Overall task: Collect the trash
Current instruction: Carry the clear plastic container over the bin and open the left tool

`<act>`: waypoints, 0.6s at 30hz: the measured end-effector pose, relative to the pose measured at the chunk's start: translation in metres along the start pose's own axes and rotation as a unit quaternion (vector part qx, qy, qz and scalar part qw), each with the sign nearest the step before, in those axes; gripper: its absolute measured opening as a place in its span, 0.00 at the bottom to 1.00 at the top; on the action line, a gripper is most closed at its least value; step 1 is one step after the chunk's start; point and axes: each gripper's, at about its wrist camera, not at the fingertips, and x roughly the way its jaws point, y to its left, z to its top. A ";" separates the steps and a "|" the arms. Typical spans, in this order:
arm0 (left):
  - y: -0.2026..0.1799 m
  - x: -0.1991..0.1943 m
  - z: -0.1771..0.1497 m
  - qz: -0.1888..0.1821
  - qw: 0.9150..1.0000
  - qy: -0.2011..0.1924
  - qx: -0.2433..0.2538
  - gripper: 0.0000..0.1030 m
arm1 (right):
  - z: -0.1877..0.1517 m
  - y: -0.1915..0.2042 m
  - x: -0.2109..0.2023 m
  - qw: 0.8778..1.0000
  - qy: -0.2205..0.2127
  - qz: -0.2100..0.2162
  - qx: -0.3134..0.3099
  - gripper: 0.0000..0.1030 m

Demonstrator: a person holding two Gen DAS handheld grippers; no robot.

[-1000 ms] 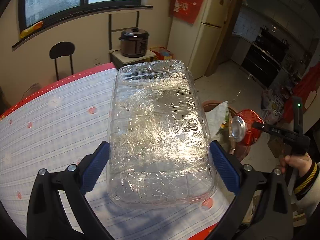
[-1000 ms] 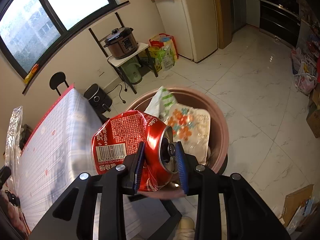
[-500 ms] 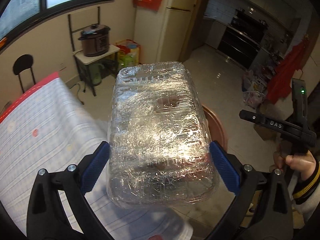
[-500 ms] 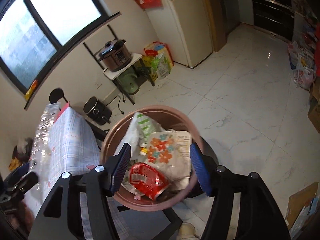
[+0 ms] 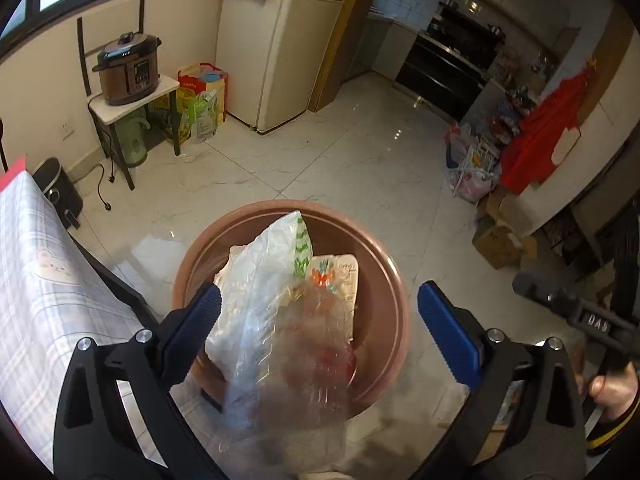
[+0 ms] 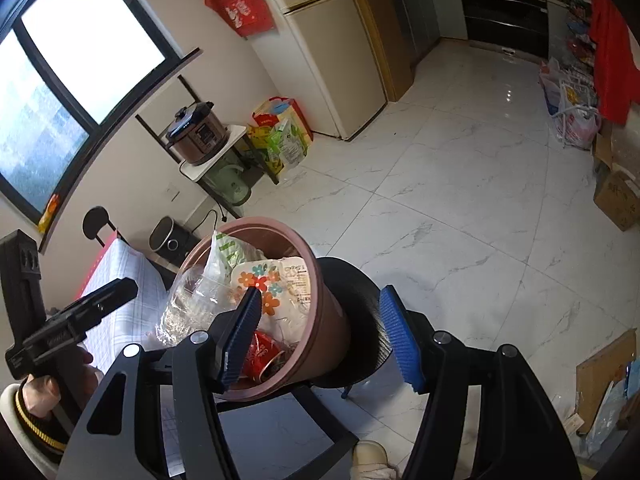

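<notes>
A brown round bin (image 5: 384, 280) stands on a black stool (image 6: 360, 320) beside the table. It holds a white plastic bag (image 5: 264, 264), a flowered packet (image 6: 276, 280) and a crushed red can (image 6: 264, 354). A clear plastic container (image 5: 288, 360) is blurred, falling free over the bin's near edge; it shows in the right wrist view (image 6: 188, 304) at the bin's left side. My left gripper (image 5: 318, 324) is open above the bin with nothing between its pads. My right gripper (image 6: 320, 336) is open and empty over the bin's right rim.
The table with a checked cloth (image 5: 44, 292) lies left of the bin. A side stand with a pressure cooker (image 5: 128, 68), a fridge (image 5: 296, 48), floor bags (image 5: 200, 104) and cardboard boxes (image 6: 616, 200) ring the white tiled floor (image 6: 460, 184).
My left gripper swung from the table to over the bin and let go of the clear container, which is falling. My right gripper dropped the red can into the bin and stays open.
</notes>
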 end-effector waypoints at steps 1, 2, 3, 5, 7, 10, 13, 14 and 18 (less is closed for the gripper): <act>0.001 0.000 0.002 -0.002 1.000 -0.002 -0.006 0.94 | 0.000 -0.002 -0.001 1.000 -0.001 0.001 0.002 0.59; 0.002 -0.002 0.003 -0.002 1.000 -0.006 -0.010 0.94 | 0.000 -0.003 -0.003 1.000 -0.003 0.002 0.004 0.59; 0.006 -0.006 0.002 0.000 1.000 -0.011 -0.013 0.94 | -0.001 -0.003 -0.003 1.000 -0.004 0.004 0.005 0.59; 0.013 -0.017 0.002 0.002 1.000 -0.020 -0.020 0.94 | -0.001 -0.002 -0.005 1.000 -0.005 0.009 0.005 0.59; 0.022 -0.030 0.001 0.006 0.999 -0.031 -0.028 0.94 | -0.002 0.003 -0.006 1.000 -0.005 0.015 0.002 0.59; 0.034 -0.053 0.002 0.013 0.998 -0.048 -0.038 0.94 | -0.004 0.014 -0.003 1.000 -0.001 0.024 -0.009 0.59; 0.043 -0.078 -0.002 0.020 0.997 -0.065 -0.046 0.94 | -0.007 0.025 -0.004 0.999 0.002 0.032 -0.017 0.59; 0.046 -0.087 -0.004 0.024 0.996 -0.071 -0.049 0.94 | -0.008 0.030 -0.004 0.999 0.004 0.034 -0.021 0.59; 0.058 -0.122 -0.015 0.043 0.993 -0.089 -0.061 0.94 | -0.011 0.052 -0.009 0.998 0.013 0.034 -0.044 0.72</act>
